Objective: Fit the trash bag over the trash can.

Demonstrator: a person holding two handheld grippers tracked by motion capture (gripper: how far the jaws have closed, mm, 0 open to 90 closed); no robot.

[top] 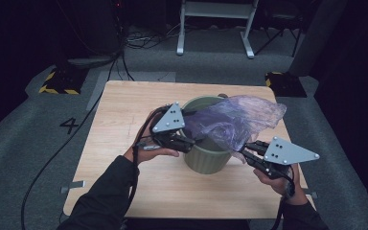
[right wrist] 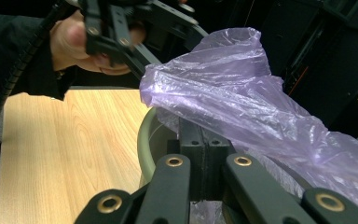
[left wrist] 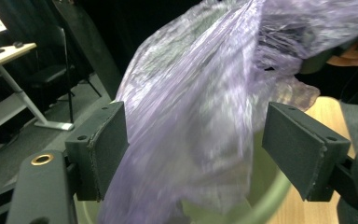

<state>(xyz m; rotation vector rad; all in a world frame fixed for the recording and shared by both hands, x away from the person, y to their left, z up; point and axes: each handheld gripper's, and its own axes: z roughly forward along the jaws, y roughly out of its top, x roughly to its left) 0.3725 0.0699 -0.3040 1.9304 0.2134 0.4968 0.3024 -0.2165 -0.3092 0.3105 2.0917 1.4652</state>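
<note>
Over the bin point(top: 206, 155): lining step. Right tongs point(top: 246, 152) clamp the bag point(top: 235, 120); left tongs point(top: 190, 142) gape, bag loose between. Next: regrip, spread over rim.

bin point(top: 206, 155) on table point(top: 124, 124) centre | bag point(top: 235, 120) over bin rim, trailing right | left tool point(top: 191, 142) left of bin | right tool point(top: 245, 152) right of bin

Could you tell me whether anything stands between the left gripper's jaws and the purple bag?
Nothing visible does. The bag hangs directly between the open left gripper, over the bin, with no other object in the gap. The right gripper is shut on the bag.
</note>
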